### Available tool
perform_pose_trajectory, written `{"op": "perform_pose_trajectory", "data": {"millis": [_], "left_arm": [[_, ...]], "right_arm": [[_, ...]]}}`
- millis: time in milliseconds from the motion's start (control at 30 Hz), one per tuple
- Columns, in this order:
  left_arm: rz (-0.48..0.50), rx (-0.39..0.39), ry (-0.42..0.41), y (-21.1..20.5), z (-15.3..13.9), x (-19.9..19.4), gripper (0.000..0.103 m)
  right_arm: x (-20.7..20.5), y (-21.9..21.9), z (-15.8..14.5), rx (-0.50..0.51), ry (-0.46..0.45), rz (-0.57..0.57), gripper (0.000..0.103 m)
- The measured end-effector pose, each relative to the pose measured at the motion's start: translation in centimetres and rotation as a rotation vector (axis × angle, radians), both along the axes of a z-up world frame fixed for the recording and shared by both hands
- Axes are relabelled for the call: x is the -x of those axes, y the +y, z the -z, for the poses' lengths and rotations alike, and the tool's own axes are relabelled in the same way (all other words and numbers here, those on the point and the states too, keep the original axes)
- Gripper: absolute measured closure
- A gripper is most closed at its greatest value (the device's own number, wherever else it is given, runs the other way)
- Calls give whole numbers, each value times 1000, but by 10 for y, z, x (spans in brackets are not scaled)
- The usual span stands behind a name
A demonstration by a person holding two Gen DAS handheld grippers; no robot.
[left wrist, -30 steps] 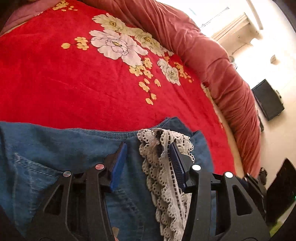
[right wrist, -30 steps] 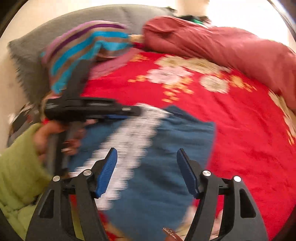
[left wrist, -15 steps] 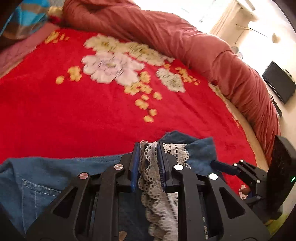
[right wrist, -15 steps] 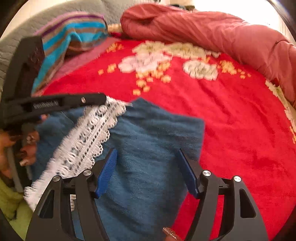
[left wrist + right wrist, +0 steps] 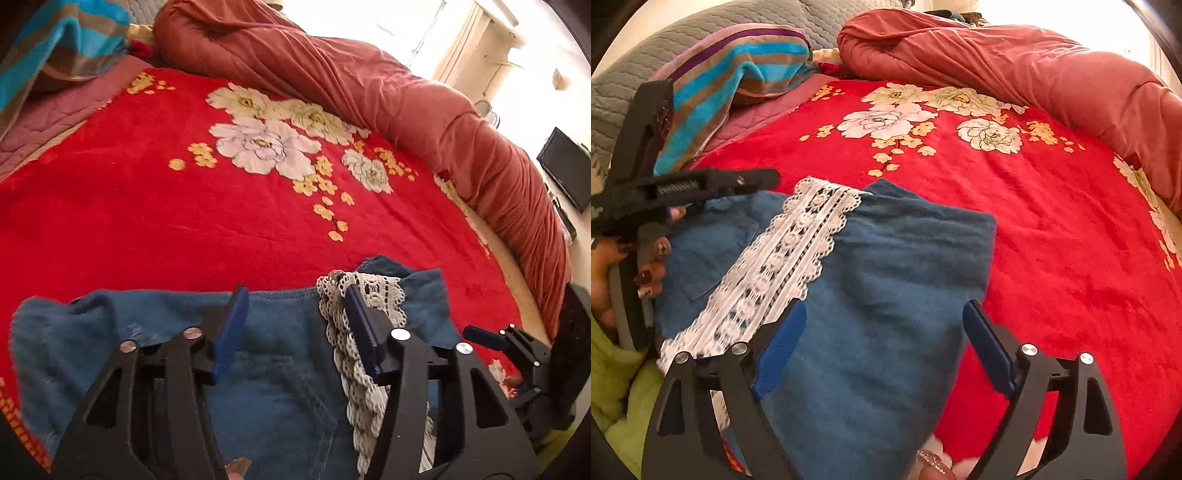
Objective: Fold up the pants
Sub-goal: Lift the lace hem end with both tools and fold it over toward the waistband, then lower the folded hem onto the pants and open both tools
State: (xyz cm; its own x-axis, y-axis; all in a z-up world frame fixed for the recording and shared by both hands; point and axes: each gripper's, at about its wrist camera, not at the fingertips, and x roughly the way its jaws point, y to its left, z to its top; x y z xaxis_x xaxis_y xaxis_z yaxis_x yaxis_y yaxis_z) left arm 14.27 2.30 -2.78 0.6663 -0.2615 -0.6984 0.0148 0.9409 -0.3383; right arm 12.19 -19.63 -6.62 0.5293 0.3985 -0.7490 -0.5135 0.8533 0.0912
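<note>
The blue denim pants [image 5: 280, 373] lie folded on the red floral blanket [image 5: 155, 206], with a white lace trim [image 5: 365, 295] along one edge. My left gripper [image 5: 295, 325] is open just above the pants, its right finger beside the lace. In the right wrist view the pants [image 5: 894, 295] and lace trim [image 5: 790, 258] lie in front of my right gripper [image 5: 882, 343], which is open over the folded denim. The left gripper [image 5: 687, 184] shows there at the left, over the pants' far side.
A rolled reddish-brown duvet [image 5: 1015, 62] runs along the bed's far and right side. A striped blue and brown towel [image 5: 738, 70] and a grey pillow [image 5: 624, 85] lie at the head. A dark TV [image 5: 565, 166] stands beyond the bed.
My left gripper was shut on the lace trim half a second ago and has now opened, letting it go. My right gripper stays open and has shifted slightly over the denim.
</note>
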Motion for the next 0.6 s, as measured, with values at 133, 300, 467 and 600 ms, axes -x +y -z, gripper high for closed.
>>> {"op": "perform_pose_trajectory", "data": {"millis": [133,300,467,600], "left_arm": [[-14,-21,-12,7,-13,24,47],[-18,-29,28,9,-11,58,47],[22,24,75,-1,-5,87,49],[69,28,85,-18,-8,102,53]], "right_arm": [[12,-8,-6,-20,-6,2,17],[27,-18,-14,-46,-18,-27,21],[43,-23,-17,-64,-17,-61,32],[52,-25,-17,-78,-18,-75,32]]}}
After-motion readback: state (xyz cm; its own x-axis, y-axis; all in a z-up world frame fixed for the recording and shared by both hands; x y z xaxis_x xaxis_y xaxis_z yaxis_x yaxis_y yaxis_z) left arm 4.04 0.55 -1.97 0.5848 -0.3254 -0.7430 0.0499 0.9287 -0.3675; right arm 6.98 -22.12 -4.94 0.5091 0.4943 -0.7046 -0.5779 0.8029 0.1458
